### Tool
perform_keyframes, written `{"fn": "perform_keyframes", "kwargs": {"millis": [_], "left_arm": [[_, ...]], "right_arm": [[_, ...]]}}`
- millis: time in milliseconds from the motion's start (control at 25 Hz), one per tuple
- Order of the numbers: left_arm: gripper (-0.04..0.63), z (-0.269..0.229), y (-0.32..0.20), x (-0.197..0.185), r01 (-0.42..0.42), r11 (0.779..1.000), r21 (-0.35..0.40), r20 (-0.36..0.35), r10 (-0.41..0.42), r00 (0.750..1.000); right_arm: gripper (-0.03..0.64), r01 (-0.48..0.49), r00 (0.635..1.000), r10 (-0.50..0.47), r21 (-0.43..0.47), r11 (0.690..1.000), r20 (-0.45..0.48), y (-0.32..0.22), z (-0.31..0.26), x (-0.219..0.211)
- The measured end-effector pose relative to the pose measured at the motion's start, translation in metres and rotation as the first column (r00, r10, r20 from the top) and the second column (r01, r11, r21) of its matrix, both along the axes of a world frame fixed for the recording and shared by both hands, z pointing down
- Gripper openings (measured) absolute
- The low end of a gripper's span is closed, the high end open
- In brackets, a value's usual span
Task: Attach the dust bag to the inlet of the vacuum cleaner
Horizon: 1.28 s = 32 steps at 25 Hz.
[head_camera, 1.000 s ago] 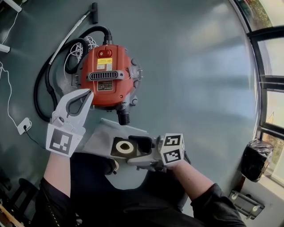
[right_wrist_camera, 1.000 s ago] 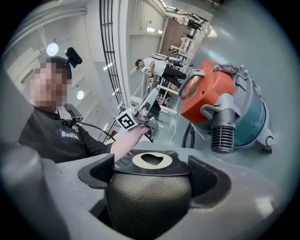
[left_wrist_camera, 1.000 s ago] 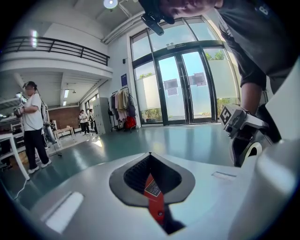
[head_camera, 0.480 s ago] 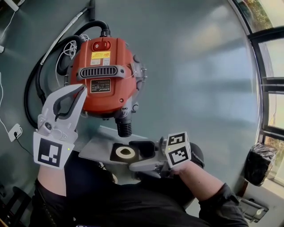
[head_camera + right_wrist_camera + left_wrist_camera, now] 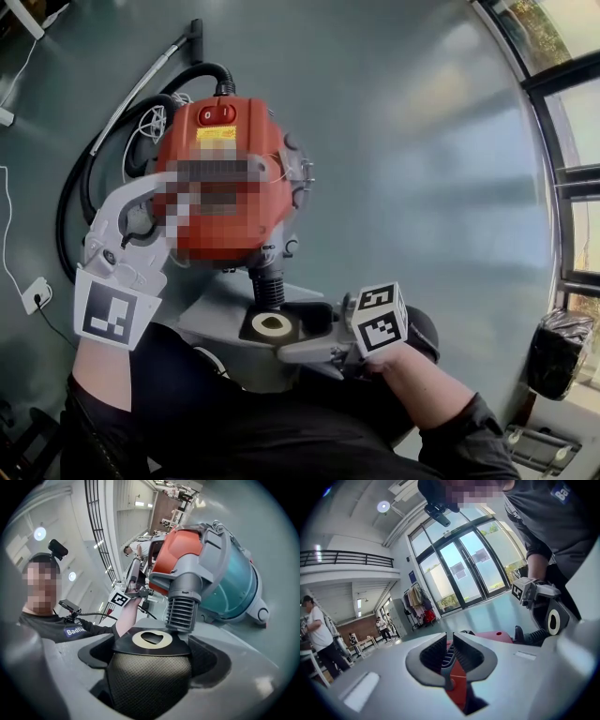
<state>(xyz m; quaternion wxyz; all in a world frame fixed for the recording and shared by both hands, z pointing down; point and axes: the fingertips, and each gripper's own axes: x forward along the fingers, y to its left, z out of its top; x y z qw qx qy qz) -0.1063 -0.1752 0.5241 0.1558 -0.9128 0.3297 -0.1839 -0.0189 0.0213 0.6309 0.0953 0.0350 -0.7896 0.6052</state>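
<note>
Now my right gripper (image 5: 300, 330) clamps the dust bag (image 5: 147, 681), its collar (image 5: 150, 640) just under the inlet (image 5: 183, 611); my left gripper (image 5: 451, 644), jaws just easing apart, has the vacuum cleaner (image 5: 262, 136) between them. Next: press collar on squarely.

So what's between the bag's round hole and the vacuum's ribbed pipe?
Nothing but the dust bag's own collar: in the right gripper view, the ribbed inlet sits just beyond the hole.
</note>
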Motion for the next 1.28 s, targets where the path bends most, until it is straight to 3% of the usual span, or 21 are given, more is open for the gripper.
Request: {"fn": "perform_keyframes", "kwargs": {"millis": [240,360,880,1160,1280], "left_arm": [[0.190,0.011,-0.010,0.008,-0.109,0.994,-0.013,0.063,0.109,0.992],[0.218,0.024,-0.015,0.013,-0.160,0.986,-0.055,0.086,0.164,0.983],[0.208,0.035,-0.029,0.021,-0.248,0.960,-0.130,0.082,0.259,0.962],[0.180,0.055,-0.027,0.020,-0.324,0.904,-0.278,0.182,0.381,0.906],[0.160,0.057,-0.028,0.025,-0.356,0.890,-0.285,0.170,0.413,0.895]], "right_arm": [[0.479,-0.021,0.999,0.019,-0.065,0.998,-0.031,-0.005,0.018,0.009],[0.479,-0.027,0.999,0.025,-0.084,0.996,-0.026,-0.010,0.022,0.011],[0.479,-0.001,1.000,0.001,-0.077,0.997,0.000,-0.019,0.029,0.012],[0.479,0.011,1.000,-0.009,-0.107,0.994,0.024,-0.024,0.033,0.006],[0.479,0.003,0.999,0.002,-0.129,0.992,0.040,-0.028,0.034,0.006]]}}
